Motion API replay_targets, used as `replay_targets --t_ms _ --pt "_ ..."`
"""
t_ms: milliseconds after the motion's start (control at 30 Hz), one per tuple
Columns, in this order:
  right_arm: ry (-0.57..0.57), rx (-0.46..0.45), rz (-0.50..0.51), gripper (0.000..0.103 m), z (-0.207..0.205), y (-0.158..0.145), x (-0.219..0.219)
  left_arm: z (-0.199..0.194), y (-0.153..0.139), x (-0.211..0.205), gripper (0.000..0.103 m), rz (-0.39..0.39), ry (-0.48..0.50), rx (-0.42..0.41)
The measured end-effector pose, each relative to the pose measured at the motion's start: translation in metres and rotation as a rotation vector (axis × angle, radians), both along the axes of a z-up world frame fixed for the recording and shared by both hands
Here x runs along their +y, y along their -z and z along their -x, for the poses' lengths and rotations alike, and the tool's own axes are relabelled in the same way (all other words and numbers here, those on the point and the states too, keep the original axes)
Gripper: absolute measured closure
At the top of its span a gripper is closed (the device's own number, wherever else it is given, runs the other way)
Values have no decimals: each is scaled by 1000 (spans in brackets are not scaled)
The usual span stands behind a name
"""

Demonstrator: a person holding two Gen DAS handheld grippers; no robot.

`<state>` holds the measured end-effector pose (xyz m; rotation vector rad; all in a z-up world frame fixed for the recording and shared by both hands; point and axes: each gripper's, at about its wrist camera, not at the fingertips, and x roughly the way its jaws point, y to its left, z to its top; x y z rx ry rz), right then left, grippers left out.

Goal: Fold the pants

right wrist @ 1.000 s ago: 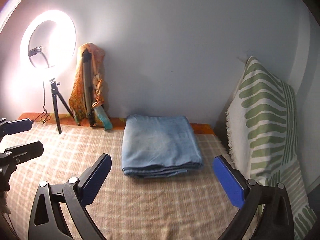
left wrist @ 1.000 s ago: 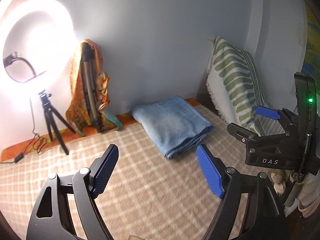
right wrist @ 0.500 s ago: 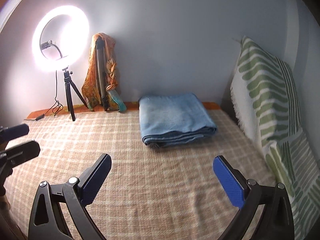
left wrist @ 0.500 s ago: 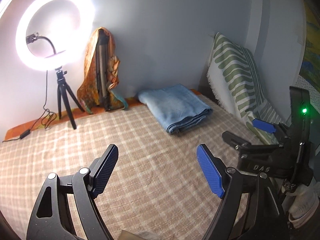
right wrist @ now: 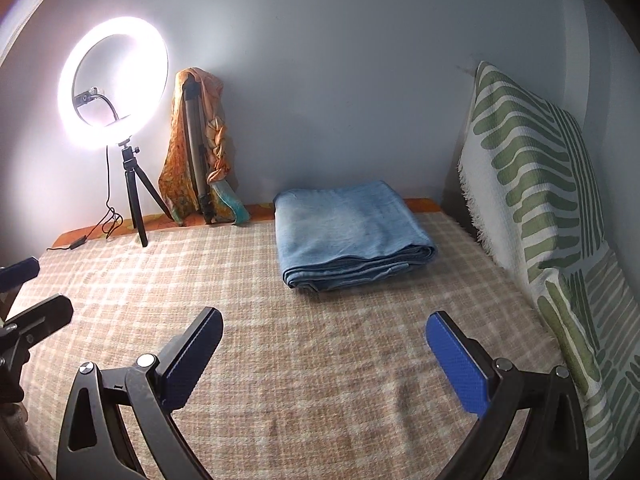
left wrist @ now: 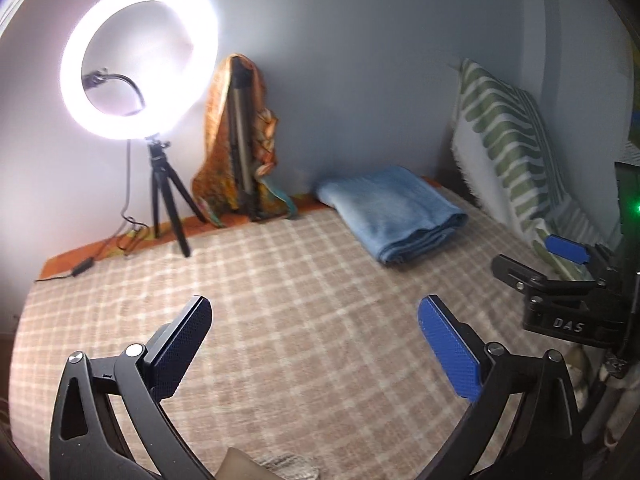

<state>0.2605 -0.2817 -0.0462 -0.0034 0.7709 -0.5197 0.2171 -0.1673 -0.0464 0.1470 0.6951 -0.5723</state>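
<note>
The blue denim pants (left wrist: 392, 208) lie folded into a flat stack at the far side of the checked beige bed cover (left wrist: 300, 320), close to the wall. My left gripper (left wrist: 314, 308) hovers over bare cover well short of them; its jaws are opening and nothing is between them. In the right wrist view the folded pants (right wrist: 348, 228) lie ahead, and my right gripper (right wrist: 325, 318) stands open and empty above the cover (right wrist: 320, 380). Each gripper shows in the other's view: the right gripper (left wrist: 536, 256) at the right edge, the left gripper (right wrist: 32, 292) at the left edge.
A lit ring light (right wrist: 112, 80) on a small tripod (right wrist: 136, 200) stands at the back left with its cable trailing. A second stand draped in an orange scarf (right wrist: 200, 148) leans on the wall. A green-striped cushion (right wrist: 532, 184) lines the right side.
Both grippers have drawn back from the folded pants and sunk, so the pants look farther off. The left gripper's pads now stand wider apart. The right gripper's spread is unchanged.
</note>
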Motion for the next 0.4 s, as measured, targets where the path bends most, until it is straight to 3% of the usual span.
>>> replay_targets --t_ms 400 --pt "10 -6 -11 0 1 0 -2 -3 1 7 0 23 -11 12"
